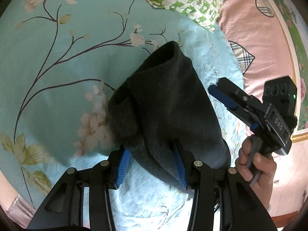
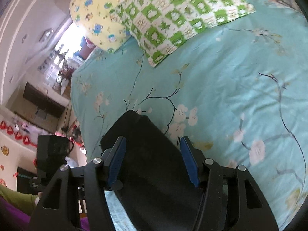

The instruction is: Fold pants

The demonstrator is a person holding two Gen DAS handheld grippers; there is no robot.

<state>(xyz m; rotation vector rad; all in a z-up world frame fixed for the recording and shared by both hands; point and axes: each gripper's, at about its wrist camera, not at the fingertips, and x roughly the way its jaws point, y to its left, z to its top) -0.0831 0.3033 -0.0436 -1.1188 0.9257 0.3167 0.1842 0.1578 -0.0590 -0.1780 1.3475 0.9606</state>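
The dark charcoal pants lie folded into a narrow stack on the teal floral bedsheet; they also show in the right wrist view. My left gripper is open, its blue pads either side of the near end of the pants, not clamping. My right gripper is open above the pants, with the cloth showing between its pads. In the left wrist view the right gripper hovers just right of the pants, held by a hand.
A green-and-white checked pillow and a yellow patterned pillow lie at the head of the bed. A pink quilt lies to the right. The bed edge drops to a cluttered room at left.
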